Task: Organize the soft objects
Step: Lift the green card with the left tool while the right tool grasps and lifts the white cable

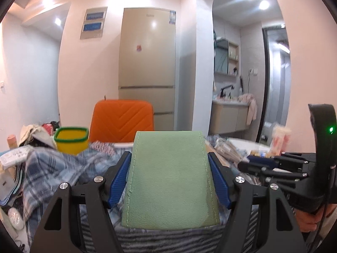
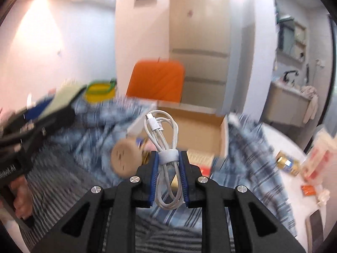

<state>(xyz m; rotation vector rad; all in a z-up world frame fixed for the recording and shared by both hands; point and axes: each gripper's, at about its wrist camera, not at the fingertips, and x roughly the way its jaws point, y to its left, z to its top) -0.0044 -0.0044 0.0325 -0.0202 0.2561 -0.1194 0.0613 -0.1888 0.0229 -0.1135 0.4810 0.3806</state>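
Note:
My left gripper [image 1: 169, 160] is shut on a flat green pouch [image 1: 170, 181] with stitched edges, its blue pads [image 1: 119, 179] pressing both sides, held above a blue plaid cloth [image 1: 54, 168]. My right gripper [image 2: 168, 158] is shut on a coiled white cable [image 2: 162, 130] bound with a pale strap, lifted over an open cardboard box [image 2: 195, 130]. The right gripper also shows at the right of the left wrist view [image 1: 248, 164]. The left gripper with the green pouch appears blurred at the left of the right wrist view [image 2: 52, 103].
A yellow bin with a green rim [image 1: 71, 140] and an orange chair back [image 1: 122, 122] stand behind the plaid cloth. A round tan thing [image 2: 125, 158] lies beside the box. Small packets [image 2: 288, 164] are scattered on the white surface at right. A fridge [image 1: 147, 63] stands behind.

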